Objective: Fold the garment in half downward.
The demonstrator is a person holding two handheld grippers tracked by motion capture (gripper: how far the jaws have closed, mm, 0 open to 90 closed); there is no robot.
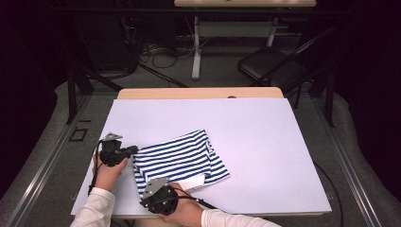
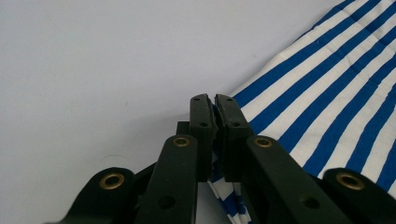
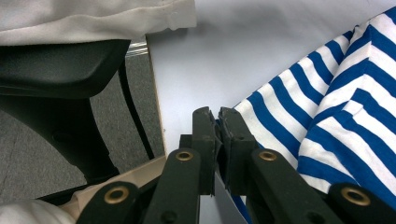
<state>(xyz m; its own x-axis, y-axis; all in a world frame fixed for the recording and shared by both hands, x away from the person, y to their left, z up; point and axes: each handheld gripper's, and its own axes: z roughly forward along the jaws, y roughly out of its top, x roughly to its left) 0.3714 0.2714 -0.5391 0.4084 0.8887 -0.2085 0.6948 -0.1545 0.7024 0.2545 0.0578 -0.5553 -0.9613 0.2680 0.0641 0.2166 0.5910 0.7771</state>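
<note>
Striped blue-and-white cloth point(image 1: 179, 161) lying folded toward the near-left corner of the white surface point(image 1: 265, 142), left tongs point(image 2: 214, 105) pinching its left edge, right tongs point(image 3: 215, 119) clamped on its near corner by the surface's near edge, both hands steady

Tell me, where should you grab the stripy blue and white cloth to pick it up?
Probably at its near-left edge, coming in low from the person's side. The blue-and-white striped folded cloth lies flat on the white table, so only its thin edges and corners give anything to pinch. Both the left gripper and right gripper are shut on that edge already.
</note>
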